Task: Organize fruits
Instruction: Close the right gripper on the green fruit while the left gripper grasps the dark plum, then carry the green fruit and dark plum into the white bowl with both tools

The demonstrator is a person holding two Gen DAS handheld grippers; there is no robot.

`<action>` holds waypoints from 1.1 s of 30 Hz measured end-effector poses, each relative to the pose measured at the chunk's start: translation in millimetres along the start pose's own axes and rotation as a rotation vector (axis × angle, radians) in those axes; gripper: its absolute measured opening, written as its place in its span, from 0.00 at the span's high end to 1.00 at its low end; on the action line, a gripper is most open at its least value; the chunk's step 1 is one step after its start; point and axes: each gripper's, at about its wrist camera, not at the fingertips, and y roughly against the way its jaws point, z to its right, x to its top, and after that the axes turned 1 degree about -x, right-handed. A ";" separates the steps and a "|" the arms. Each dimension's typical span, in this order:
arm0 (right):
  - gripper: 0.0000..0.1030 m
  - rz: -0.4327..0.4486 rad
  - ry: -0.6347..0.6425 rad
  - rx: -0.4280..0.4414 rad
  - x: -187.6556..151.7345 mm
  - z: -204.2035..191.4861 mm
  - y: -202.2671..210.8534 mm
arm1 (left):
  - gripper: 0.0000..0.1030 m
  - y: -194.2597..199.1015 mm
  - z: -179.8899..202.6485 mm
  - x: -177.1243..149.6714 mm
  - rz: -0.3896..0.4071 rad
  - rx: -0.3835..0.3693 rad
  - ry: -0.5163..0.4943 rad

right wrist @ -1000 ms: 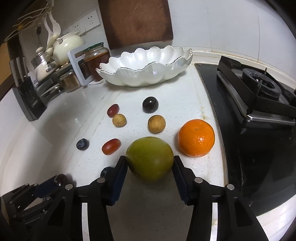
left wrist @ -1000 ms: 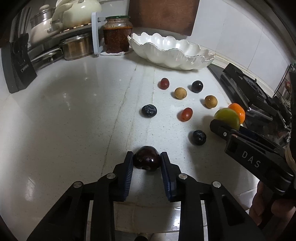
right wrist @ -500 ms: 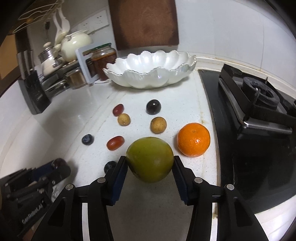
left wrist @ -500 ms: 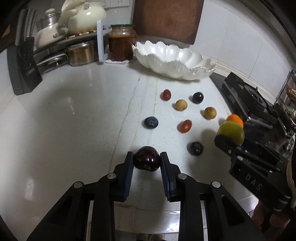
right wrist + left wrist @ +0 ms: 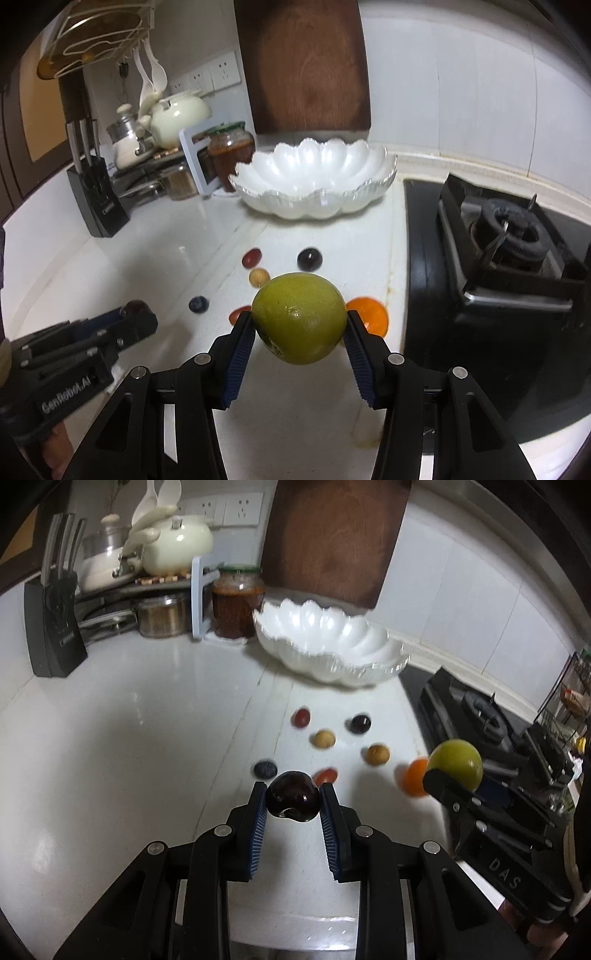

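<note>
My left gripper (image 5: 293, 800) is shut on a dark purple plum (image 5: 293, 800) and holds it above the white counter. My right gripper (image 5: 300, 320) is shut on a large green fruit (image 5: 300, 317), also raised; it shows in the left wrist view (image 5: 456, 763) too. An orange (image 5: 369, 317) lies on the counter behind the green fruit. Several small fruits lie beyond: a blueberry (image 5: 265, 768), red ones (image 5: 301, 717), tan ones (image 5: 324, 739) and a dark one (image 5: 360, 723). A white scalloped bowl (image 5: 332, 648) stands empty at the back.
A gas stove (image 5: 509, 236) borders the counter on the right. A jar (image 5: 238, 605), pots, a kettle (image 5: 177, 550) and a knife block (image 5: 53, 631) line the back left. A wooden board (image 5: 332, 535) leans on the wall behind the bowl.
Both grippers have lifted their fruits off the counter and tilted up toward the bowl. The small fruits on the counter have not moved.
</note>
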 end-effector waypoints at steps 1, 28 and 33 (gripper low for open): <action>0.51 0.007 0.004 0.002 2.8 0.4 1.9 | 0.72 2.7 2.6 3.8 0.020 0.009 -0.008; 0.51 0.167 -0.026 -0.053 107.9 18.5 -2.0 | 0.72 -1.3 35.3 117.3 0.224 -0.028 -0.181; 0.51 0.180 -0.022 -0.077 127.1 20.4 -12.8 | 0.72 -10.9 37.2 138.3 0.246 -0.015 -0.217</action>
